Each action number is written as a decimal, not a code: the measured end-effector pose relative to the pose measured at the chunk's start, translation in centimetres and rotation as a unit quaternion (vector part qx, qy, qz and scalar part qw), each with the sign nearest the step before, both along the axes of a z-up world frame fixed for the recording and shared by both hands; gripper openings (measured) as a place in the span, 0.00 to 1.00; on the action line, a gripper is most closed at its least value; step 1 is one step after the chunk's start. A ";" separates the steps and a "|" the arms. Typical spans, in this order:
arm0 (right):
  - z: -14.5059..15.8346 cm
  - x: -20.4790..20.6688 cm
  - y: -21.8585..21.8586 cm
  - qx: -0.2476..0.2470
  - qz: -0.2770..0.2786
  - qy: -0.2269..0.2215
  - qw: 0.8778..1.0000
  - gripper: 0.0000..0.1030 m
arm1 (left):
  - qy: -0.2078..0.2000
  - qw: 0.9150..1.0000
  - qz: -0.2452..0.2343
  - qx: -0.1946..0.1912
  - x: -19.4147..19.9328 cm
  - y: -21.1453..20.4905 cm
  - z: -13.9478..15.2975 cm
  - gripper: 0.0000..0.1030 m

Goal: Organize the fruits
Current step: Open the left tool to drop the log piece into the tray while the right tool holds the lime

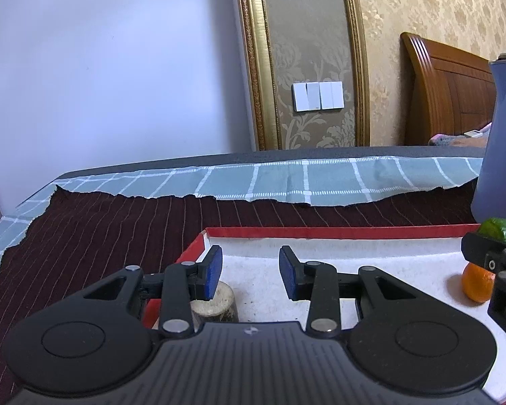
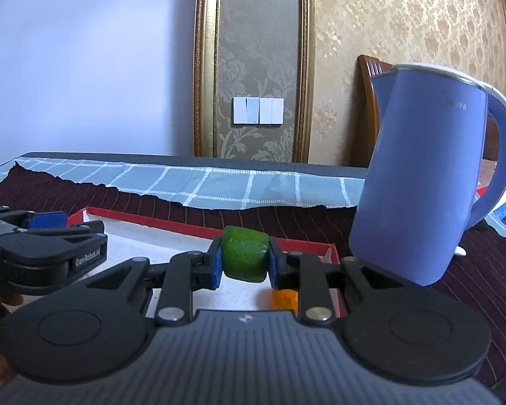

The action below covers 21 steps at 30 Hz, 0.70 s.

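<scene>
Clamping the green fruit (image 2: 244, 257) in the right hand-held gripper (image 2: 244, 263) above the red tray (image 2: 199, 227), orange fruit (image 1: 476, 282) already lying inside; left hand-held gripper (image 1: 250, 271) hovering apart, empty, over the tray

Table (image 1: 145, 165) — checked cloth (image 1: 286, 182), dark striped cloth (image 1: 101, 236), probably overlapping.

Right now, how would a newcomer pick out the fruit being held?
Find the tall blue kettle; left of it lies a red-rimmed tray. Above the tray, the right gripper pinches a lime, the only green fruit, with the orange below it.
</scene>
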State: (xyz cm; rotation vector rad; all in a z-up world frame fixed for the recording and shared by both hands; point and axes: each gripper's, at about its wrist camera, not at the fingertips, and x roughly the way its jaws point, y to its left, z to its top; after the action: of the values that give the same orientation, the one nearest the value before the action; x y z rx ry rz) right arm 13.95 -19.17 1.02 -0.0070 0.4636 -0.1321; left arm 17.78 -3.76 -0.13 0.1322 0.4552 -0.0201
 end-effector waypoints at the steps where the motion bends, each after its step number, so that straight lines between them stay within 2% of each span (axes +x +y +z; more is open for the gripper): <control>1: 0.0 0.1 0.0 0.001 -0.001 0.000 1.000 0.23 | 0.002 1.000 0.000 -0.002 0.1 0.1 0.0 0.35; 15: -0.6 2.0 -0.6 0.015 -0.015 0.016 1.000 0.23 | 0.011 1.000 0.027 0.001 1.1 1.0 -0.1 0.35; 21: -1.3 2.3 -1.2 0.024 -0.025 0.025 0.999 0.23 | 0.006 1.000 0.020 0.014 0.8 0.6 -0.3 0.35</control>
State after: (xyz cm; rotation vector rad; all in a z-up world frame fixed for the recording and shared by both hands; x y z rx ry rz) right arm 16.27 -20.40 -0.23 0.0486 0.5170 -0.1693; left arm 18.53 -3.16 -0.40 0.1504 0.4707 0.0251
